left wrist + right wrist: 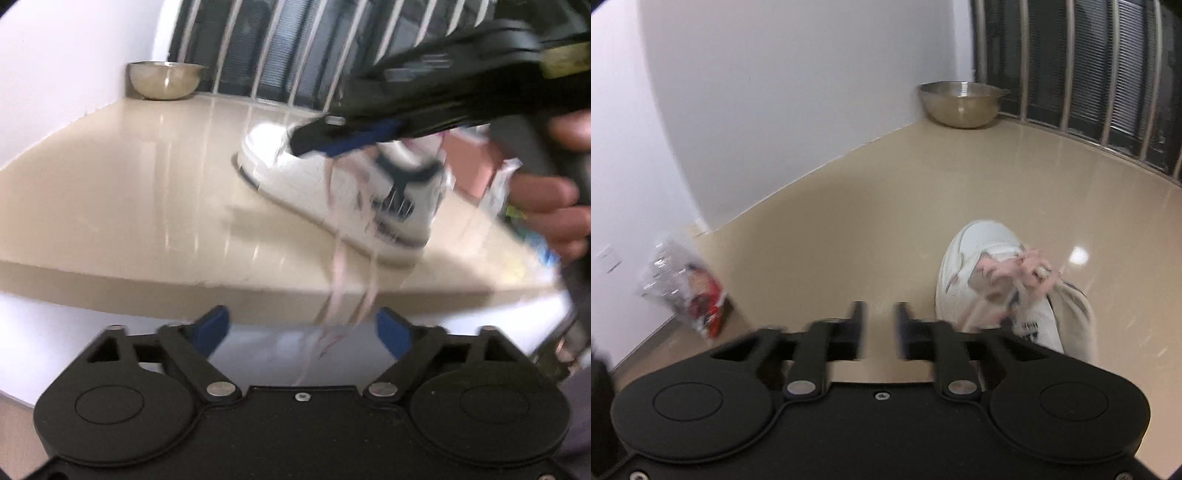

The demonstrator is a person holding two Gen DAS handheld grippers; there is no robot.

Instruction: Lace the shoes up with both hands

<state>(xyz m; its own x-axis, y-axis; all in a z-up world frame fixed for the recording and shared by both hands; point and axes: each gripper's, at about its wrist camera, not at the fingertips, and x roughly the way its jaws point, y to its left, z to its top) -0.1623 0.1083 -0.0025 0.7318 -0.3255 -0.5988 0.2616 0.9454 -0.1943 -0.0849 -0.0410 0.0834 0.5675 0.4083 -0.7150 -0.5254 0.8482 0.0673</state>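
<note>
We held the left tongs [301, 328] wide apart at the counter's [110, 184] near edge. The white shoe [332, 184] stood on the counter, pink laces [347, 280] hanging over that edge. Our right tongs [879, 321], narrowly parted, gripped nothing.

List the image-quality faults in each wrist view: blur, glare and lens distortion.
Left wrist view: heavy motion blur smears the shoe, its pale laces and the right gripper; streaky glare on the table; the table edge bows from the fisheye. Right wrist view: sharper on the steel bowl, blurred at the laces and plastic bag; one bright glare spot on the table; walls curve.
</note>
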